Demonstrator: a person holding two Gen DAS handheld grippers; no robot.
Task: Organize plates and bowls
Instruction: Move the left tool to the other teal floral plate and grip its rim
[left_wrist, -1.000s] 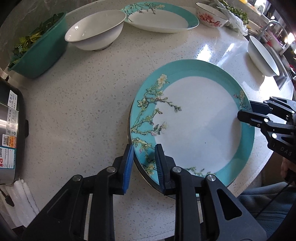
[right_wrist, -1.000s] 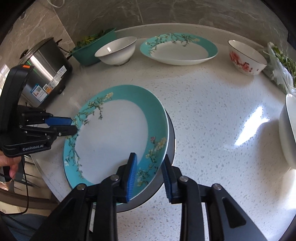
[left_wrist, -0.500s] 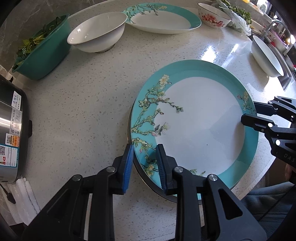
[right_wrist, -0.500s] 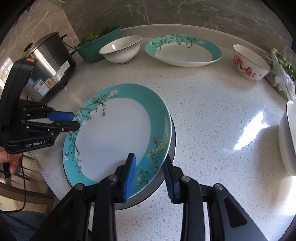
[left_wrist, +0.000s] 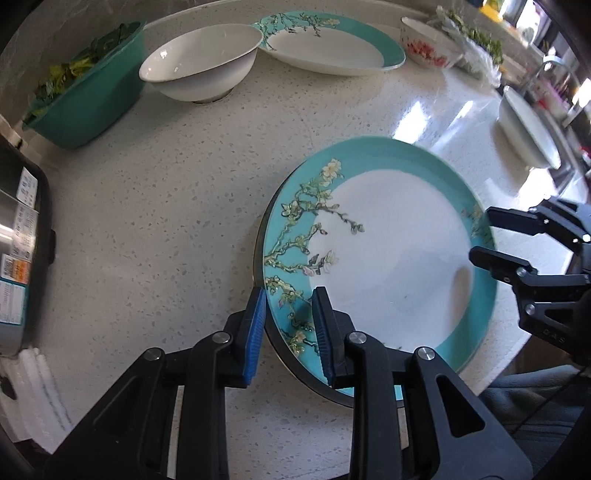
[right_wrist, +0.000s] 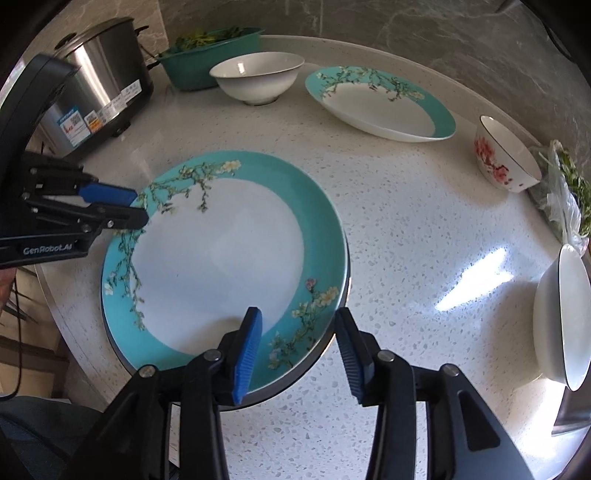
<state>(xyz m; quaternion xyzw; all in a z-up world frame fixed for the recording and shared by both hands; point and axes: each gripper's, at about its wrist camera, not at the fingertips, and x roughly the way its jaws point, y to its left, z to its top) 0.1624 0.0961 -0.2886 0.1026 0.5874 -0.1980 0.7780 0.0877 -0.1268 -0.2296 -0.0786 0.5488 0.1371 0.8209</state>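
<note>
We look steeply down from just above each pair of black fingers, from opposite rims of the round teal-bordered blossom-painted plate (left_wrist: 388, 258), both views sharing it and the white speckled stone counter (right_wrist: 388, 221) behind.

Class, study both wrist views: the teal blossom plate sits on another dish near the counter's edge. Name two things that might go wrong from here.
1. The right gripper is opening with the teal plate rim between its pads, so the left gripper may carry one side alone and the plate could tip or slide.
2. The stack overhangs the counter edge; a nudge might push it off.
</note>
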